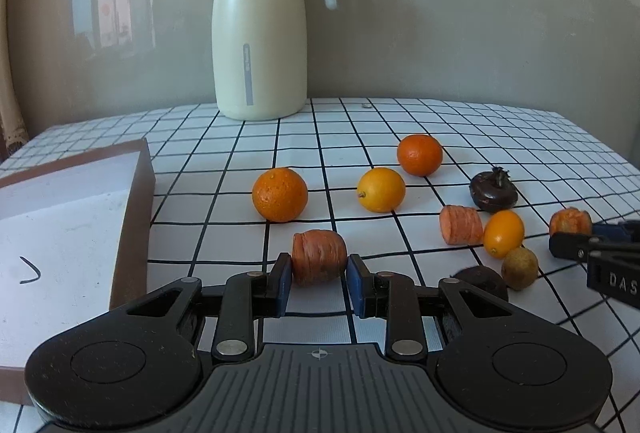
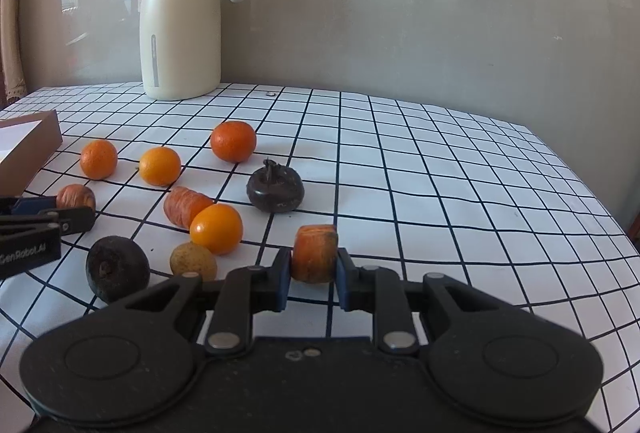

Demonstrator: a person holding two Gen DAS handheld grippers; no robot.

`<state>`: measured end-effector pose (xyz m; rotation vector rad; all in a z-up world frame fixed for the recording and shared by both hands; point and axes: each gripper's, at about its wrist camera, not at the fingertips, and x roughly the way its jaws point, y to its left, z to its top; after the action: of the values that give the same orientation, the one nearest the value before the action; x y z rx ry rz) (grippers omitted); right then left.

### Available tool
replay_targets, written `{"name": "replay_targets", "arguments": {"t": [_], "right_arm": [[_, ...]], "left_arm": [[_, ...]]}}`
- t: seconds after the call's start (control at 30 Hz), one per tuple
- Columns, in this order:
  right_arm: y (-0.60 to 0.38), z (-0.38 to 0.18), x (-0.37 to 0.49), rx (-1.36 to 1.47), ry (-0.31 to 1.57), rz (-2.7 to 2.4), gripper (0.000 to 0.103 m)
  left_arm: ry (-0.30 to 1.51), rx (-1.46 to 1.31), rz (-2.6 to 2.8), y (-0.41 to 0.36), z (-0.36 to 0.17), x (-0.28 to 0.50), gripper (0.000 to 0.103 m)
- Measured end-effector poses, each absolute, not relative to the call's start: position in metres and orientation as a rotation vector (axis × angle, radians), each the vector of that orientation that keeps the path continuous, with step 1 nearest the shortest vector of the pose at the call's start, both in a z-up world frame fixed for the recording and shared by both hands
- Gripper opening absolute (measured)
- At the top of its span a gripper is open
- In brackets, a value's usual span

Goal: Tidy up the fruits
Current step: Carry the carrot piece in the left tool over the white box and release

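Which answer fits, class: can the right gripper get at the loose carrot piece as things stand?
Probably not yet. The right gripper is already shut on a carrot chunk. The path itself looks fairly free: the loose carrot piece lies nearby, though a small orange touches it.

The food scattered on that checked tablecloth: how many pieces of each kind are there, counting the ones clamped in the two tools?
Round orange citrus fruits: 4
Carrot chunks: 3
Dark purple-brown round fruits: 2
Small yellowish-brown fruit: 1
Total: 10
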<state>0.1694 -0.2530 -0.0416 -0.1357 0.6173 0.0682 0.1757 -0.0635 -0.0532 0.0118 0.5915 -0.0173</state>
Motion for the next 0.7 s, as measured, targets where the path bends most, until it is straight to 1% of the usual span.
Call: {"name": "replay_targets", "arguments": {"t": [0.4,0.7], "right_arm": [[-0.256,-0.031,0.164,-0.114,0.582,0.063,0.014],[-0.25,-0.001,0.135,-0.103,0.513,0.087,0.014]], "left_arm": [[0.578,0.001,-0.026,-0.061,-0.05,0.171,0.029],[0.479,0.018,-0.034,-0.049,-0.014,0.124,0.029]]}}
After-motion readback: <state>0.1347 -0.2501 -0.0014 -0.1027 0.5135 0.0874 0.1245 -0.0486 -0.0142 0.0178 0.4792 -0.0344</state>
